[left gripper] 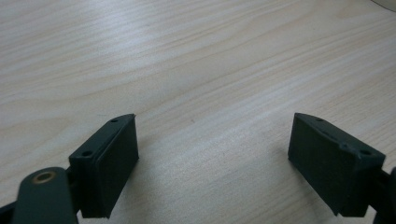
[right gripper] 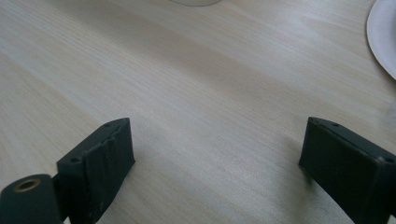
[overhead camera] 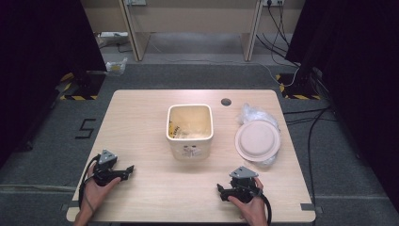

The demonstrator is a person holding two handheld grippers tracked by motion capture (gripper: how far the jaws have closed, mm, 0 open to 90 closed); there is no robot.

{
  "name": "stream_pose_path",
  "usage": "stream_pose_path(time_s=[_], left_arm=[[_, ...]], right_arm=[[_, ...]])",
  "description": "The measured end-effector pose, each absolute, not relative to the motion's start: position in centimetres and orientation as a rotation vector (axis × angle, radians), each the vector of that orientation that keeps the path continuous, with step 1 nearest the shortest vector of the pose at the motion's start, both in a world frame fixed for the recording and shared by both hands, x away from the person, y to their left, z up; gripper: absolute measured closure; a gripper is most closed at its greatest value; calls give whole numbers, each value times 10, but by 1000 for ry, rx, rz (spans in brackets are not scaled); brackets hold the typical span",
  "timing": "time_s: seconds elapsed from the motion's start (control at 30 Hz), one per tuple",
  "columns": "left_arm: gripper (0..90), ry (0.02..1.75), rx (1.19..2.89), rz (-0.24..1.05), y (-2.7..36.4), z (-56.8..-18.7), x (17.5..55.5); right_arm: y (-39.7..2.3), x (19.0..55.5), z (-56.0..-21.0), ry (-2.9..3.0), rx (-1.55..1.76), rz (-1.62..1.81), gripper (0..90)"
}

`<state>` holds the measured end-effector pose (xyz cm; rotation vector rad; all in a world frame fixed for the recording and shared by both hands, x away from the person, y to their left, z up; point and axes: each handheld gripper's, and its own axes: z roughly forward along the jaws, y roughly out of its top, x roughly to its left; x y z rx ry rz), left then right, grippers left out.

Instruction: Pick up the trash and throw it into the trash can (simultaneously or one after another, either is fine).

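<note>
Both grippers (overhead camera: 126, 170) (overhead camera: 220, 189) are resting with jaws apart, empty; reaching carelessly for the bin (overhead camera: 189, 130) risks tipping it.

Cut off at the top edge of the right gripper view: bin (right gripper: 194, 2), down to a sliver. Cropped at the right edge there: plate (right gripper: 384, 35). Partly hidden under that plate, high view: crumpled plastic bag (overhead camera: 251, 114). Too small to identify: contents inside the bin.
</note>
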<state>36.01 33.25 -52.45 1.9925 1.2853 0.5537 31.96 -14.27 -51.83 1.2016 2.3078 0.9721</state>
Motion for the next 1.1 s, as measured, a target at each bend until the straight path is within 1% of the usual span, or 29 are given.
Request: stream_pose_path(time_s=[0.03,0.07,0.13,0.3,0.43,0.57,0.67,0.7,0.87,0.97,1.1], left_arm=[[152,1285,1993,554,333,-524,360],[152,1285,1993,554,333,-524,360],[151,1286,1992,553,333,-524,360],[151,1286,1995,550,333,-524,360],[151,1286,1995,548,333,-524,360],[149,1287,1991,550,333,-525,360],[148,1287,1992,550,333,-525,360],[147,1288,1995,551,333,-524,360],[147,1288,1994,551,333,-524,360],[147,1289,1995,552,333,-524,360],[147,1287,1992,556,332,-525,360]], right_arm=[[-143,320,-518,2305,1196,977,133],[-143,320,-518,2305,1196,977,133],[-143,319,-518,2300,1195,994,198],[-145,316,-516,2274,1208,1074,214],[-148,315,-512,2231,1213,1115,250],[-151,315,-508,2205,1213,1140,263],[-154,314,-504,2187,1187,1149,300],[-156,314,-502,2177,1165,1146,327],[-160,316,-497,2154,1144,1152,369],[-166,318,-493,2134,1125,1161,416],[-171,319,-486,2111,1126,1167,440]])
